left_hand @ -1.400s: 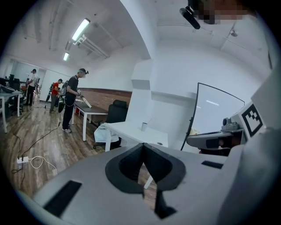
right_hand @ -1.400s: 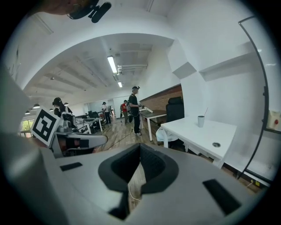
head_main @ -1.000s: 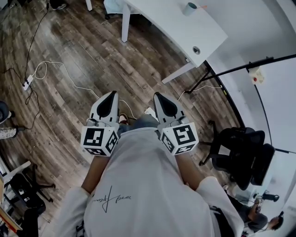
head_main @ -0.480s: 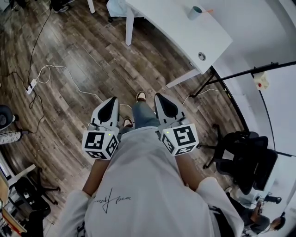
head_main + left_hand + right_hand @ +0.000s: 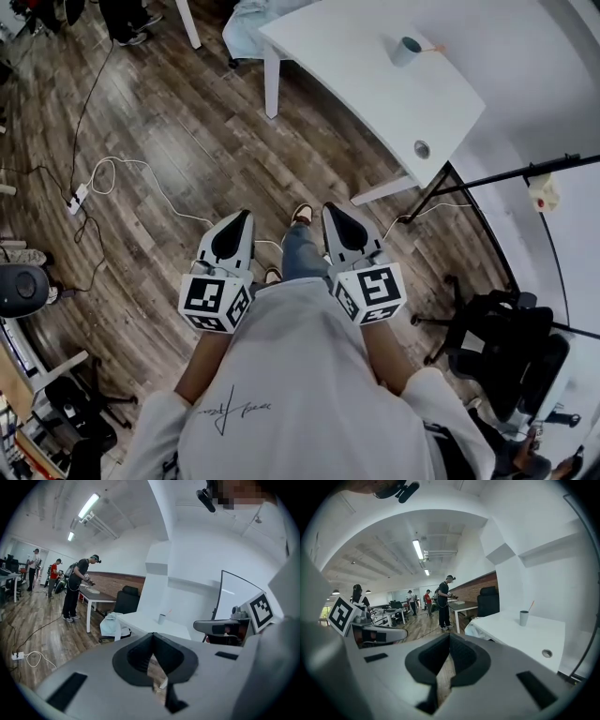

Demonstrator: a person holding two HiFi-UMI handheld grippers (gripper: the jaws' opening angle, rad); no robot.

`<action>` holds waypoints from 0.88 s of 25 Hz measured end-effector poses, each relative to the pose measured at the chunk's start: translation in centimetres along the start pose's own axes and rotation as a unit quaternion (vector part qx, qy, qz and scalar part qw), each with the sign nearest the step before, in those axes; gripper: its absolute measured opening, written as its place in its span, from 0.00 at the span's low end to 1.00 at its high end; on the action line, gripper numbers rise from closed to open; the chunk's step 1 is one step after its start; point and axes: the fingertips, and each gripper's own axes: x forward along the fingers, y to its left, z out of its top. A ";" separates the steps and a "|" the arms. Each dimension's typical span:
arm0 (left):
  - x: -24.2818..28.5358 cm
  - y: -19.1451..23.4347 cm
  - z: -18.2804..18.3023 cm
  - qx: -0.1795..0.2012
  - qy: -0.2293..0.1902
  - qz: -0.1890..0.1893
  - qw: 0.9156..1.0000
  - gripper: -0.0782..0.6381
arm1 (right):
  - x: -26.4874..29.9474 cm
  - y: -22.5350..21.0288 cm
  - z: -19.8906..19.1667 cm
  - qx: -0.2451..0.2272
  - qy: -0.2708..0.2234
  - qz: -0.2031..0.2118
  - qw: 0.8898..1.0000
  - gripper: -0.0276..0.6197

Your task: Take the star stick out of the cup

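Note:
A grey cup [image 5: 408, 49] stands at the far side of the white table [image 5: 375, 94], with a thin orange-tipped stick [image 5: 433, 47] leaning out of it. The cup [image 5: 524, 618] and stick [image 5: 531, 605] show far ahead in the right gripper view; the cup [image 5: 161, 618] shows small in the left gripper view. My left gripper [image 5: 246, 216] and right gripper [image 5: 328, 208] are held side by side in front of the person's body, over the wooden floor, well short of the table. Both have their jaws closed tip to tip, with nothing between them.
A chair with a pale blue cloth [image 5: 246, 21] stands at the table's left end. A white power strip and cable [image 5: 80, 195] lie on the floor at left. A black stand [image 5: 506, 173] and a black office chair [image 5: 506, 347] are at right. People [image 5: 77, 590] stand at another table.
The person has walked towards the table: table and cup sit lower and nearer in the head view. Both grippers stay shut and side by side.

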 end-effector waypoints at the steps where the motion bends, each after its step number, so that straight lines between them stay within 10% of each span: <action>1: 1.0 0.2 0.4 0.002 0.002 -0.001 1.000 0.12 | 0.8 -0.6 0.2 0.002 0.001 0.001 1.000 0.06; 22: 21.7 0.6 7.5 0.020 0.020 -0.046 0.999 0.12 | 14.1 -14.9 5.3 0.020 0.008 0.003 1.000 0.06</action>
